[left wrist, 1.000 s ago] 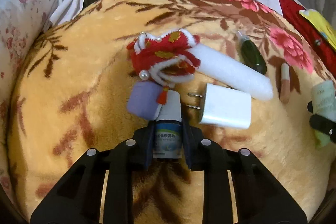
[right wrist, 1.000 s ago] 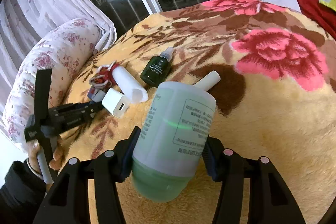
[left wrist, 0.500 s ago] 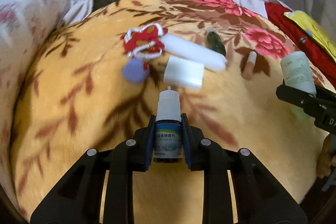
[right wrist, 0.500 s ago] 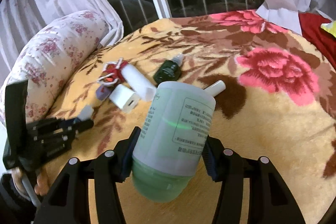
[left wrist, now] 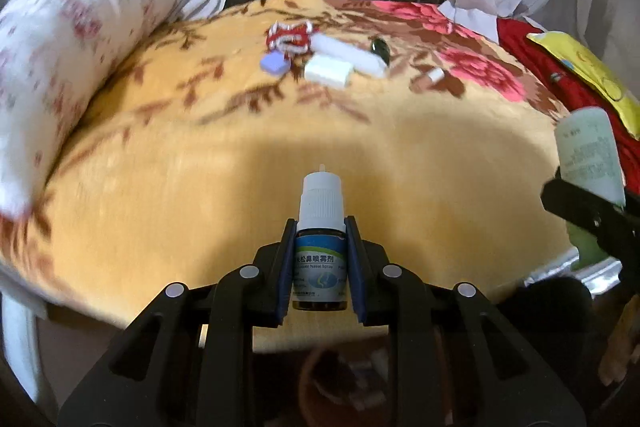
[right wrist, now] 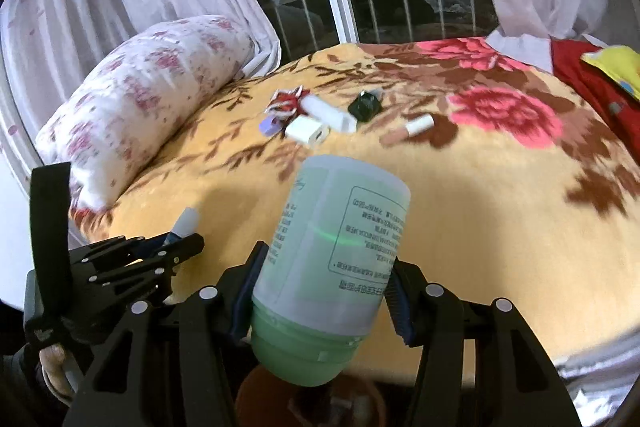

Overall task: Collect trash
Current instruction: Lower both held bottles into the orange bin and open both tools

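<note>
Two bottles are being held off the bed, one in each gripper. A small nasal spray bottle with a white cap is being gripped upright by the left gripper, whose fingers are being pressed narrowly against both sides of its blue label. In the right wrist view the same bottle is being seen only partly, poking out of the left gripper at the lower left. A larger pale green bottle, turned cap-down so that its printed label is reading upside down, is being clamped by the right gripper; its fingers are being held much wider apart, against the bottle's lower body just above the green cap. From the left wrist view that green bottle is being shown at the far right edge in the right gripper.

Both bottles are being carried near the front edge of the bed, above the yellow floral blanket. Well beyond them, a cluster is being left lying on the blanket: a red-and-white ornament, a purple piece, a white charger, a white tube, a dark green bottle and a lipstick-like stick. A flowered pillow is being seen to the left.

A round brown container is being partly glimpsed below the grippers, its contents too blurred to tell.
</note>
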A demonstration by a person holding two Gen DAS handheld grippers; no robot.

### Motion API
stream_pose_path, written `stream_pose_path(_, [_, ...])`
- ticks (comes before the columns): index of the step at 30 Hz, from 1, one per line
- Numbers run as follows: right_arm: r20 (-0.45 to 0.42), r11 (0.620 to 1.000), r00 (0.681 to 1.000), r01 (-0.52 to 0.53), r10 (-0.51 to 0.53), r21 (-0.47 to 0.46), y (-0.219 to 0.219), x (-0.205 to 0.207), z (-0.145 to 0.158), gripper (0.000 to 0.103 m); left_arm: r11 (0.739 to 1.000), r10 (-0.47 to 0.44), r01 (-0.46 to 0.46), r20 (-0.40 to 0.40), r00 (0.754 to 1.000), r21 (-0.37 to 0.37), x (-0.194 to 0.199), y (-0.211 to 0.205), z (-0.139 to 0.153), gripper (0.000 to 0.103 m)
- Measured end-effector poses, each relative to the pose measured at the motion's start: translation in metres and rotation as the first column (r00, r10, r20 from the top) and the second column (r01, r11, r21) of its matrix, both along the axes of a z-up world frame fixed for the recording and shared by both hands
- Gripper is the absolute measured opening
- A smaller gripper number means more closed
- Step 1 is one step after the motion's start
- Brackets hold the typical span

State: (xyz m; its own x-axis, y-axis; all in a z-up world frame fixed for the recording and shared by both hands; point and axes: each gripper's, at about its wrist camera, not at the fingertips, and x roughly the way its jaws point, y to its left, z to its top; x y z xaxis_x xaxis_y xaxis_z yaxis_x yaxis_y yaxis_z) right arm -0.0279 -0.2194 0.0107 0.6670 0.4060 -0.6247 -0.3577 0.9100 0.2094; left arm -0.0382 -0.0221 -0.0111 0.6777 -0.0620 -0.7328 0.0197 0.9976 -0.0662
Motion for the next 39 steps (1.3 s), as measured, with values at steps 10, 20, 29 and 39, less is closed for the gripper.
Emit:
stream_pose_path(10, [-0.124, 0.994, 0.992, 0.007, -0.02, -0.11, 0.009, -0.093, -0.071, 0.054, 0.999, -0.035, 0.032, -0.131, 0.991, -0.029, -0.065, -0.005, -0.063, 0.023])
stream_pose_path(20, [-0.25, 0.992, 0.968, 0.002, -0.033, -0.126, 0.014, -0.097, -0.115, 0.054, 0.996, -0.084, 0.083, -0.225, 0.971, -0.016, -0.069, -0.017, -0.101, 0.023])
stream_pose_path(29, [-0.288, 0.991, 0.957, -0.006, -0.034, -0.137, 0.016, -0.092, -0.125, 0.062, 0.997, -0.08, 0.082, -0.287, 0.955, -0.003, -0.06, -0.022, -0.113, 0.031])
stream_pose_path(39, [-0.262, 0.99, 0.96, 0.069, -0.1, -0.125, 0.007, -0.093, -0.119, 0.068, 0.998, -0.055, 0.059, -0.286, 0.957, 0.005, -0.059, -0.018, -0.111, 0.063])
